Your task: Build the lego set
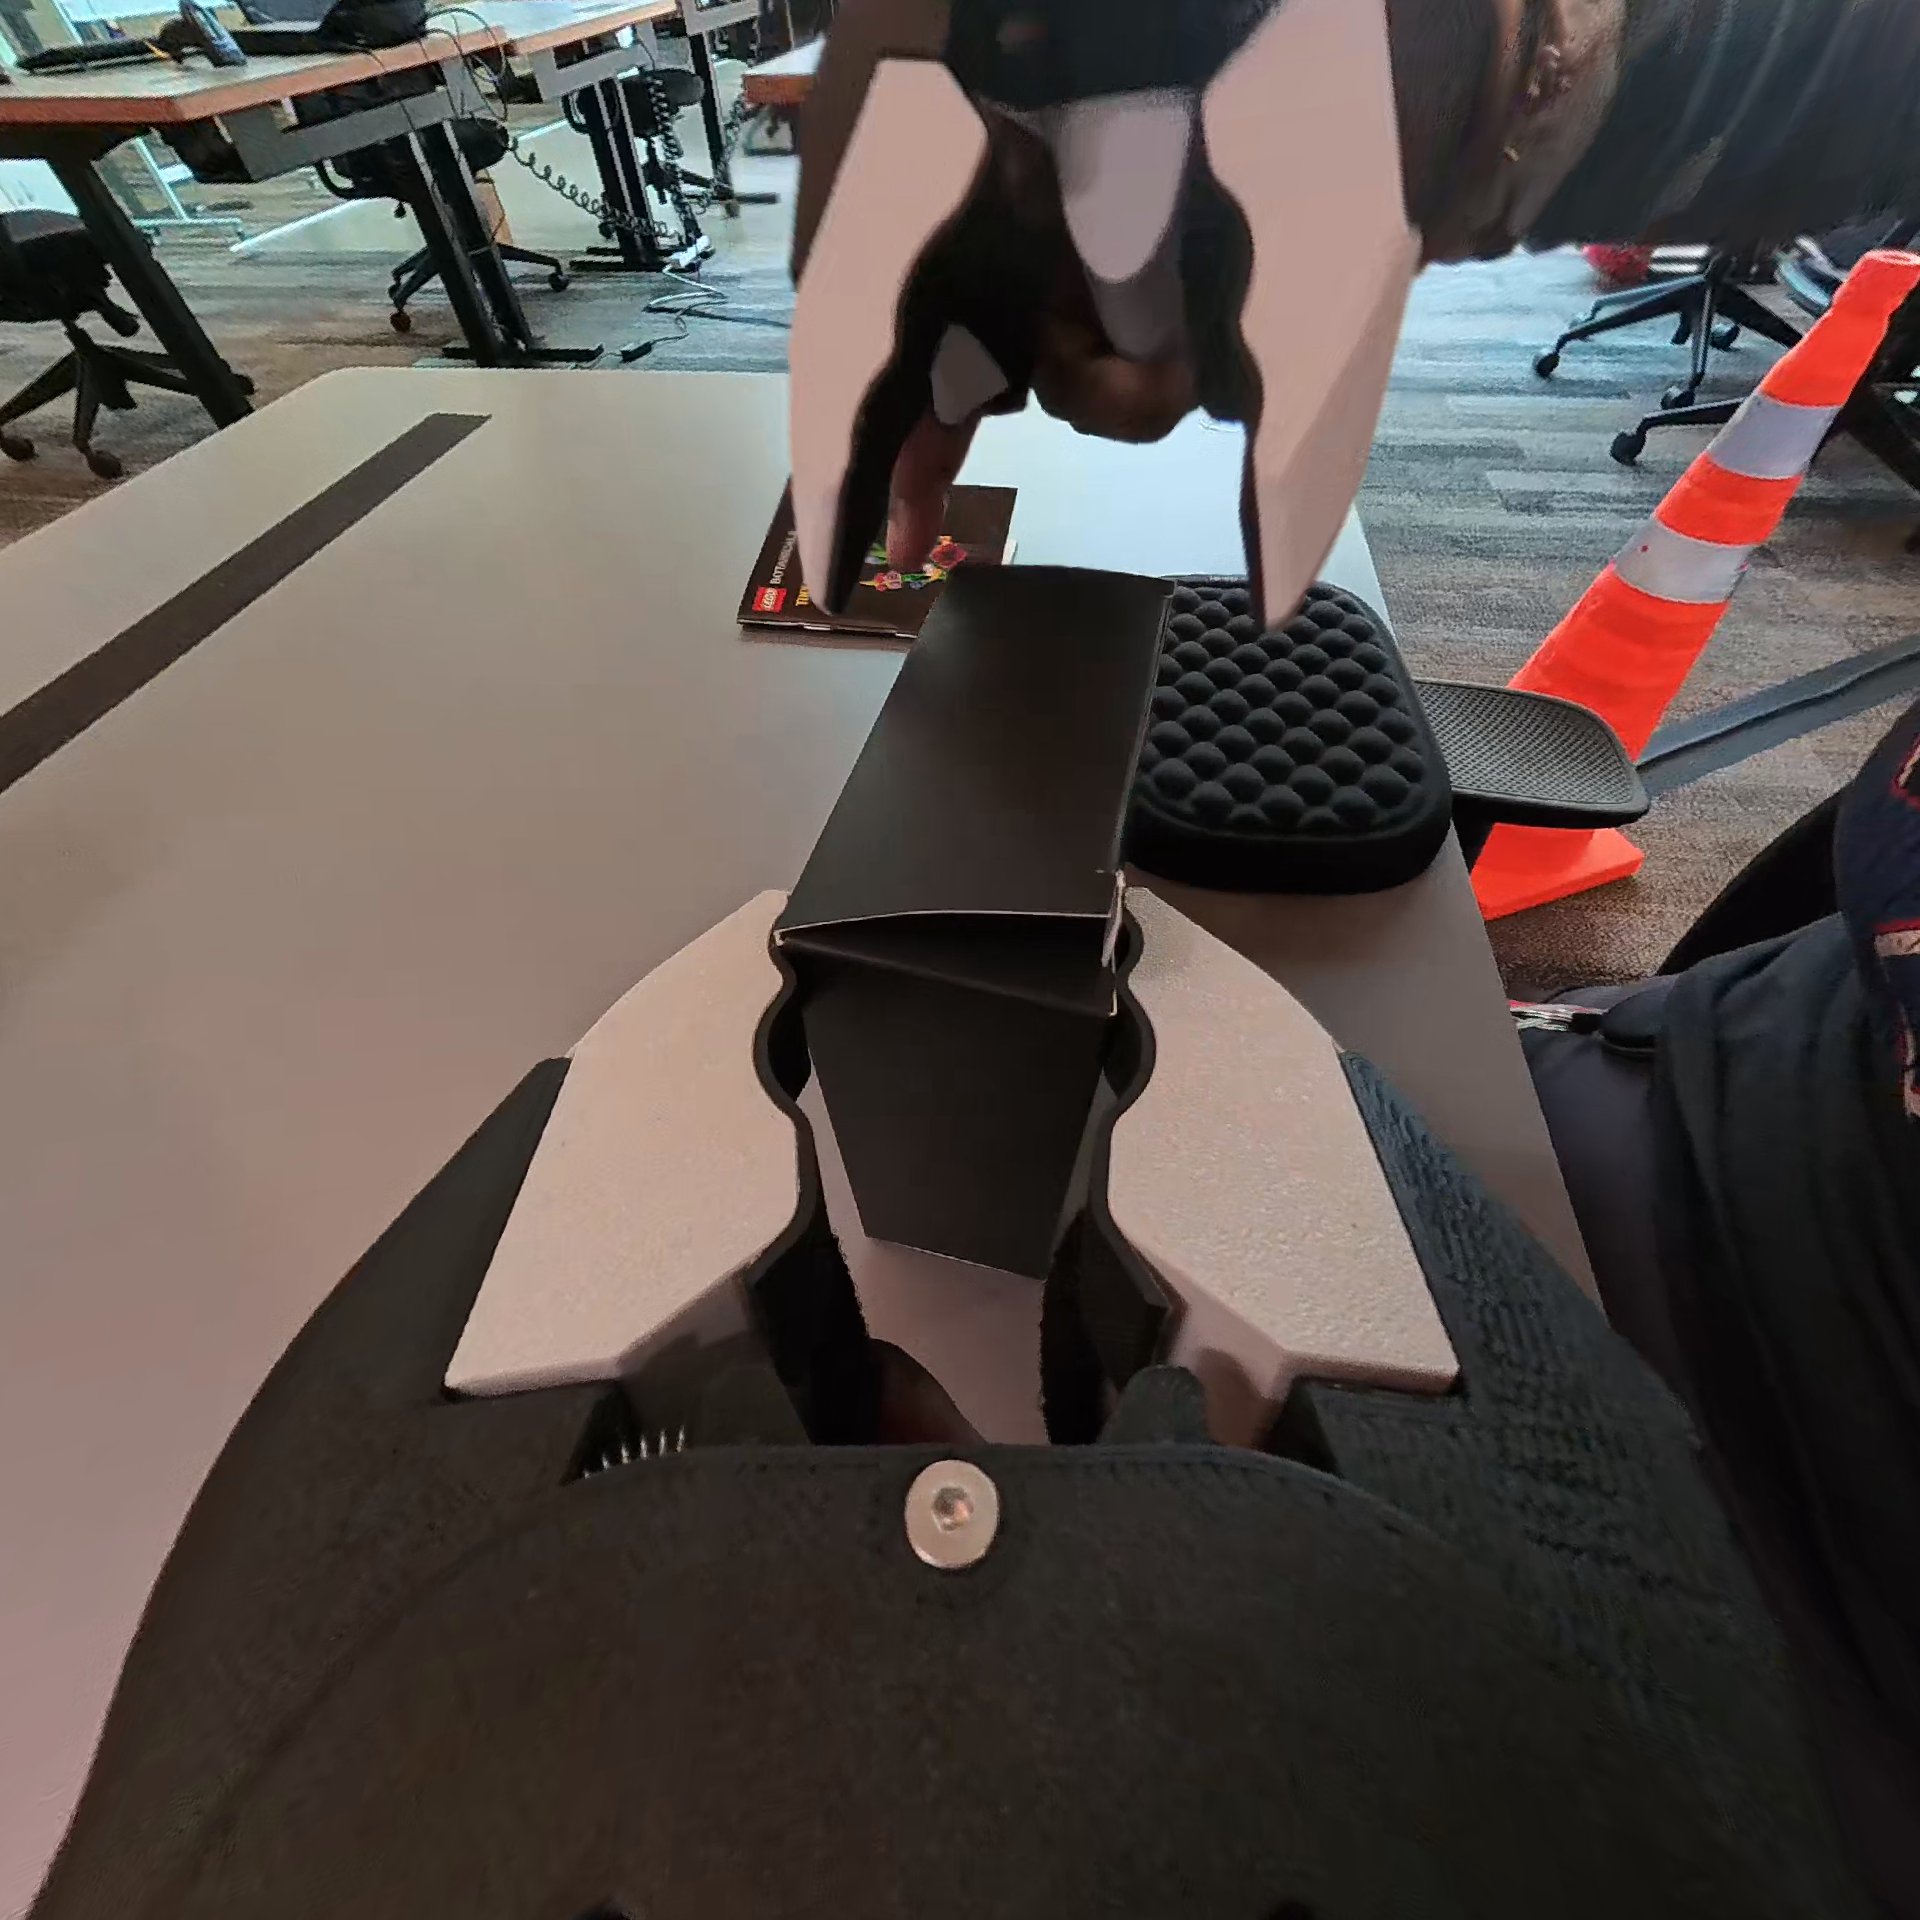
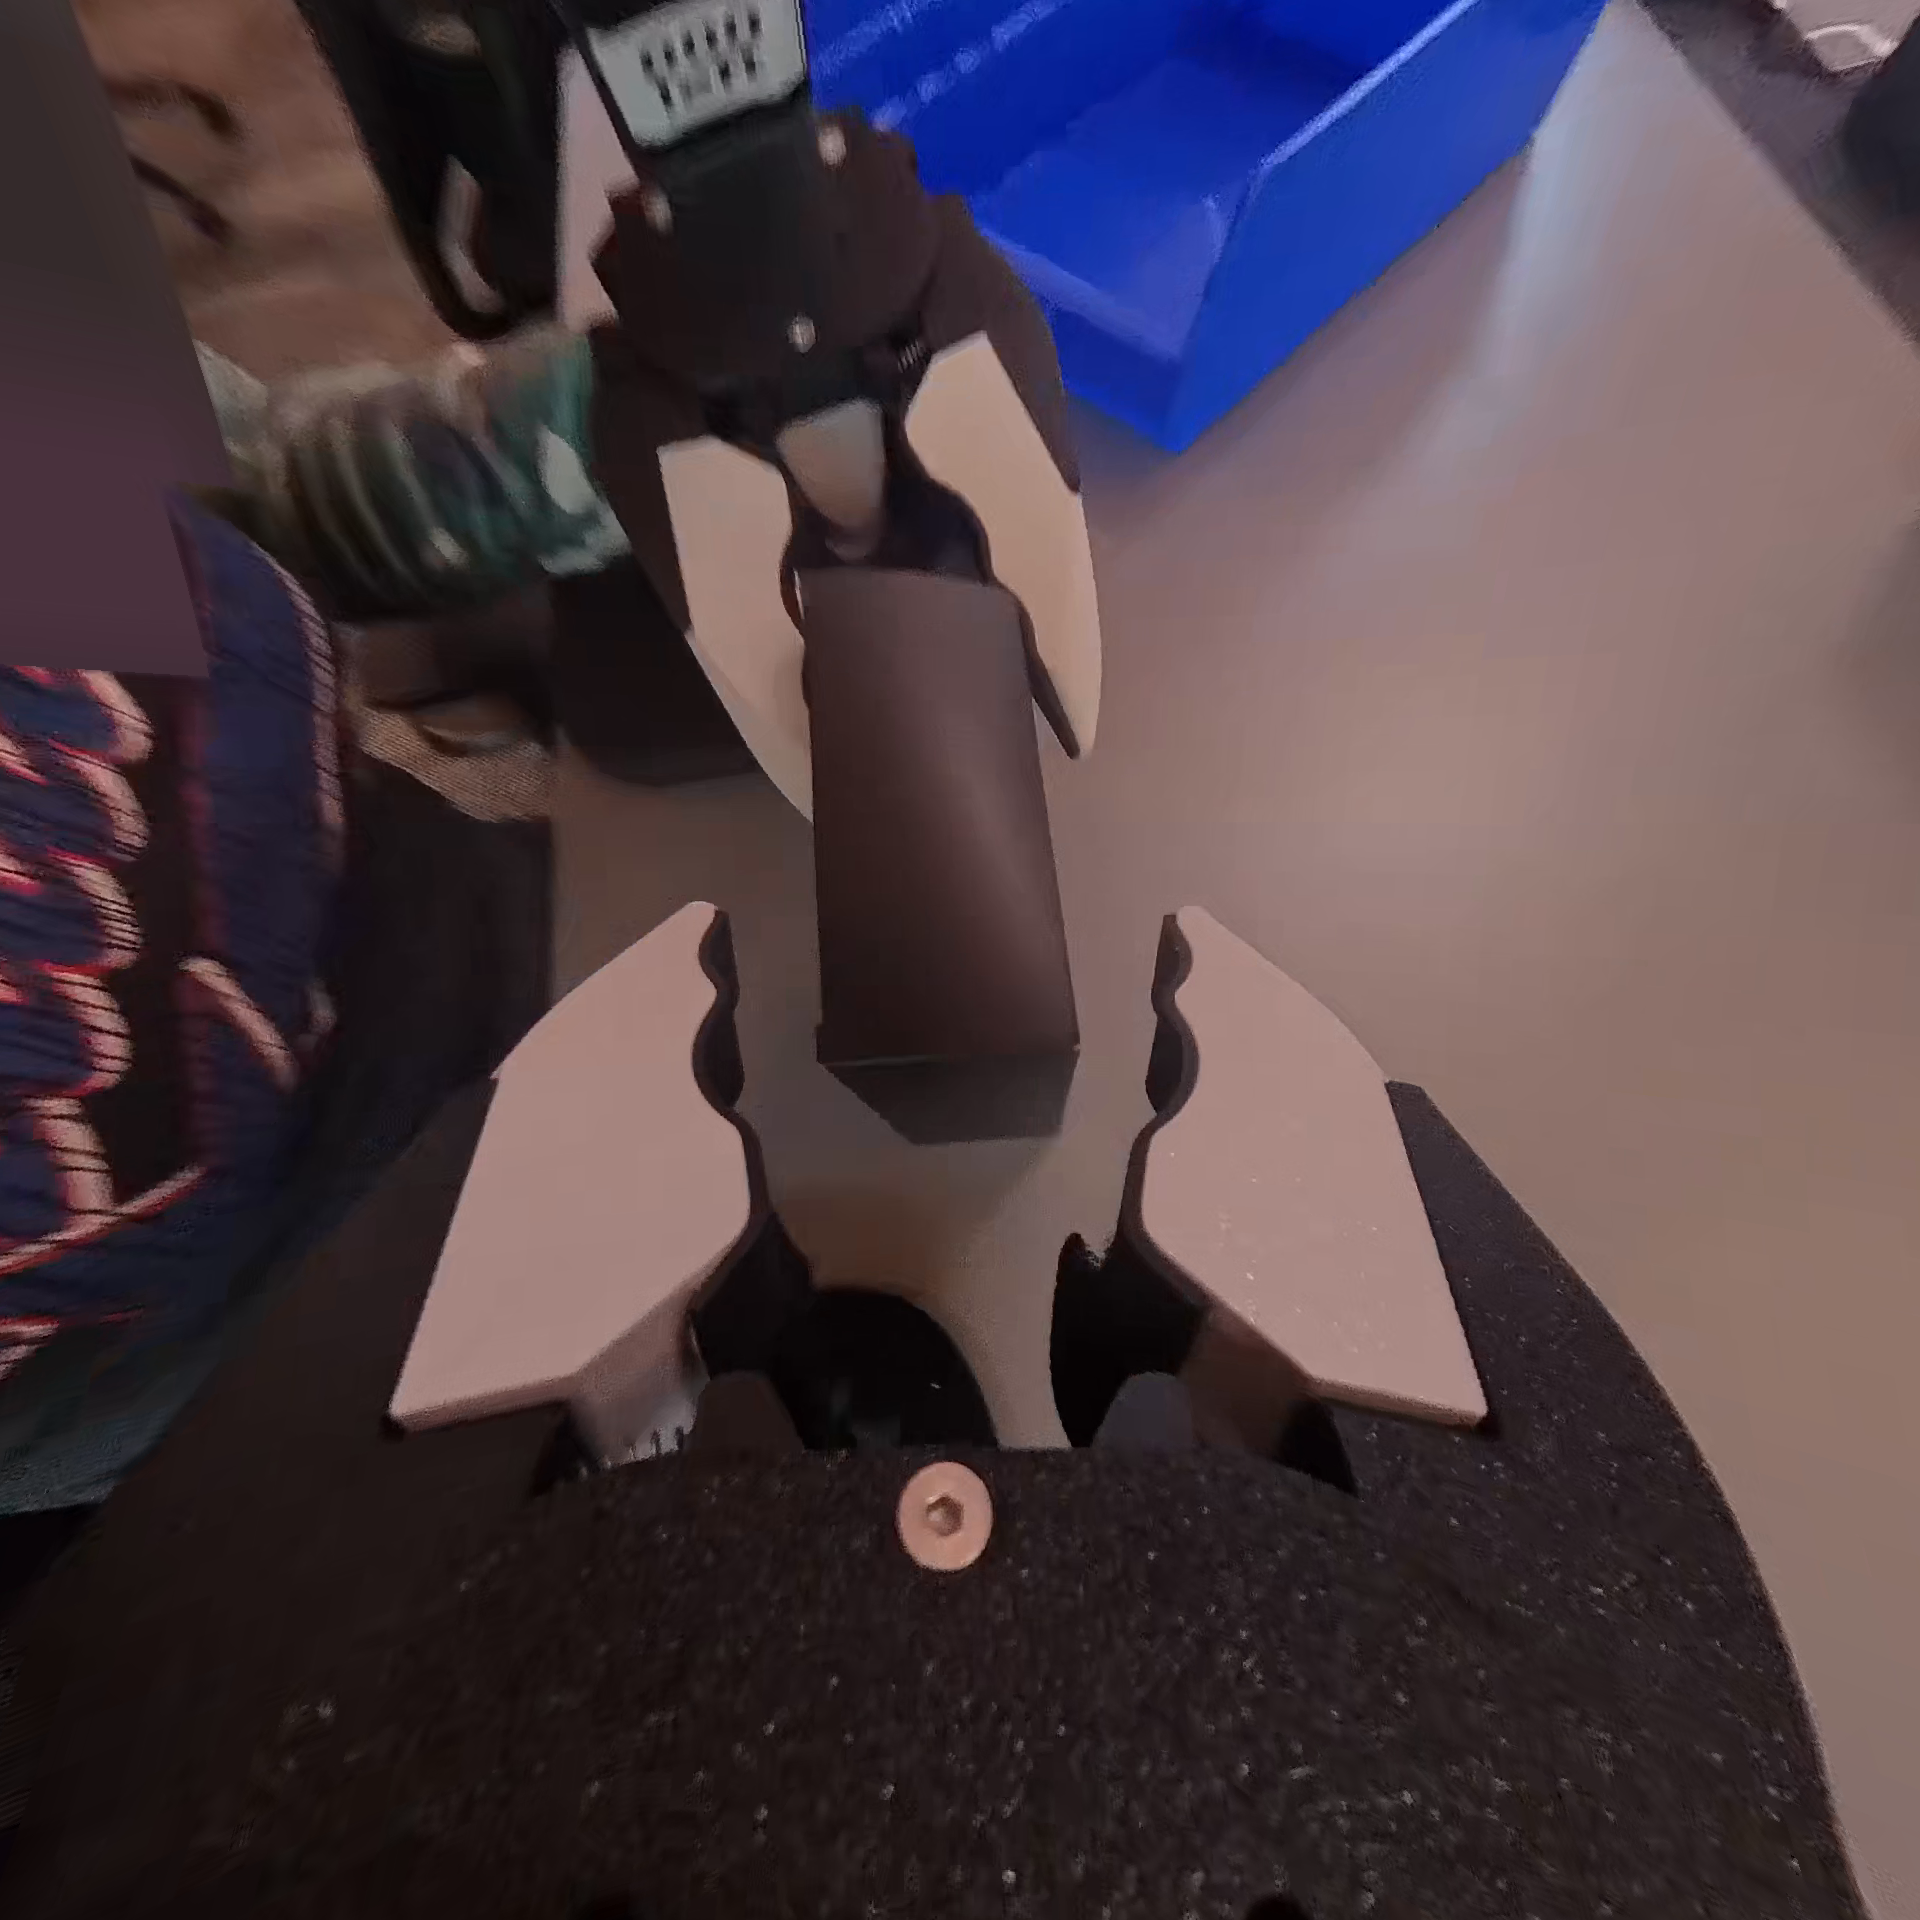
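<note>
A long black cardboard box [image 1: 987,748] is held above the grey table [image 1: 416,831]. My left gripper [image 1: 951,914] is shut on the near end of the box, with a folded flap between its jaws. My right gripper [image 1: 1057,613] is open and faces the left one, its fingertips on either side of the box's far end. In the right wrist view the right gripper [image 2: 945,935] is open with the box [image 2: 935,883] end between its fingers, not touching. The left gripper [image 2: 935,779] grips the other end. A black instruction booklet [image 1: 982,525] lies on the table beyond.
A black bumpy cushion [image 1: 1288,738] lies at the table's right edge, beside a chair armrest [image 1: 1527,748]. An orange cone [image 1: 1704,540] stands on the carpet. A blue bin [image 2: 1195,208] sits on the table behind the left gripper. A person's clothed body [image 2: 156,935] is close by. One gripper's finger ends stand about 5 cm off the other's.
</note>
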Demonstrator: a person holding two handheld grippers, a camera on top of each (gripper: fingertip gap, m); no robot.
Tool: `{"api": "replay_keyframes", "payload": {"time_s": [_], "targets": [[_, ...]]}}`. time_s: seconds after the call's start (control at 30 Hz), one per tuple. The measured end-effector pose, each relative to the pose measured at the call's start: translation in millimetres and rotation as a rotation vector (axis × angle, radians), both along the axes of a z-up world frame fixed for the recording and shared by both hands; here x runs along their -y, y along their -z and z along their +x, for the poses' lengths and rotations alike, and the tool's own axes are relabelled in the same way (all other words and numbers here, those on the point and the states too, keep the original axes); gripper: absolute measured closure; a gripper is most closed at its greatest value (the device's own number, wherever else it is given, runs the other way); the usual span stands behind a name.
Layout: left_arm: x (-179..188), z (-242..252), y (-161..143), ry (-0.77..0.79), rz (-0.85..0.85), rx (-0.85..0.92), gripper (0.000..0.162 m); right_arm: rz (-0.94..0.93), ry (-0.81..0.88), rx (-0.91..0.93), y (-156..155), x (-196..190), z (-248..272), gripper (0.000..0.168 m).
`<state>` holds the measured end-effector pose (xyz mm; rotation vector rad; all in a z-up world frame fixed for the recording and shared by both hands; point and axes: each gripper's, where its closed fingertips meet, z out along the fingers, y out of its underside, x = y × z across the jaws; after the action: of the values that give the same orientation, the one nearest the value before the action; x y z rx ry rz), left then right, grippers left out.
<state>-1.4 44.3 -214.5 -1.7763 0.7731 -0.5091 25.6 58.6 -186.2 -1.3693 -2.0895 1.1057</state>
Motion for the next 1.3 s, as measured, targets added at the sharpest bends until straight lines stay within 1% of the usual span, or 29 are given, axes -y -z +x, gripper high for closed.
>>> {"api": "replay_keyframes", "payload": {"time_s": [0.03, 0.1, 0.13, 0.17, 0.27, 0.47, 0.63, 0.77, 0.93, 1.0, 1.07, 1.17, 1.2, 1.23, 1.27, 1.3], "targets": [[-0.3, 0.0, 0.0, -0.002, -0.002, 0.002, 0.107, 0.080, 0.015, -0.004, 5.6, -0.9, 0.7, 0.094], [-0.5, 0.3, 0.1, -0.002, -0.001, 0.002, 0.107, 0.174, 0.029, -0.044, 8.1, -0.9, -0.2, 0.111], [-0.4, 0.4, 0.1, -0.002, 0.000, 0.000, 0.107, 0.173, 0.029, -0.063, 6.2, 1.0, -1.0, 0.118], [-0.2, 0.5, 0.1, -0.002, 0.000, -0.001, 0.107, 0.156, 0.031, -0.063, 5.1, 2.0, -1.5, 0.121], [-0.3, 0.5, 0.2, -0.006, -0.002, -0.002, 0.107, 0.138, 0.021, -0.033, 7.8, 1.4, -1.5, 0.119], [1.0, -0.7, 1.0, -0.002, -0.013, 0.001, 0.107, 0.141, -0.013, -0.010, 6.7, 2.5, -2.8, 0.123], [2.1, 1.1, 2.1, 0.013, -0.005, 0.014, 0.104, -0.031, -0.021, 0.021, 1.7, 0.4, -3.6, 0.123], [2.3, 1.5, 2.5, 0.013, 0.020, 0.006, 0.104, -0.066, -0.032, 0.038, 2.6, 1.3, -3.1, 0.123], [1.8, -0.2, 5.2, -0.012, 0.076, -0.095, 0.105, -0.144, -0.024, 0.015, -2.9, -0.1, -4.0, 0.125], [1.7, 0.7, 5.6, -0.014, 0.077, -0.096, 0.105, -0.167, -0.019, 0.021, -1.7, -0.5, -3.3, 0.125], [2.6, 1.0, 5.4, 0.000, 0.077, -0.094, 0.105, -0.216, -0.035, 0.046, -3.5, 2.5, -1.3, 0.125], [4.0, 1.2, 6.5, 0.019, 0.074, -0.145, 0.106, -0.296, -0.063, 0.113, -2.6, 4.0, 2.8, 0.127], [4.5, 1.9, 6.8, 0.029, 0.071, -0.171, 0.108, -0.326, -0.070, 0.125, -3.6, 3.3, 3.1, 0.152], [4.7, 3.3, 6.6, 0.037, 0.079, -0.199, 0.108, -0.410, -0.077, 0.078, -14.8, 4.3, -0.9, 0.166], [2.4, 3.6, 6.4, 0.025, 0.088, -0.226, 0.108, -0.495, -0.072, 0.071, -23.2, 4.7, -4.7, 0.168], [-0.9, 3.1, 6.5, 0.006, 0.078, -0.239, 0.108, -0.507, -0.093, 0.100, -22.9, 6.6, -4.4, 0.167]]}}
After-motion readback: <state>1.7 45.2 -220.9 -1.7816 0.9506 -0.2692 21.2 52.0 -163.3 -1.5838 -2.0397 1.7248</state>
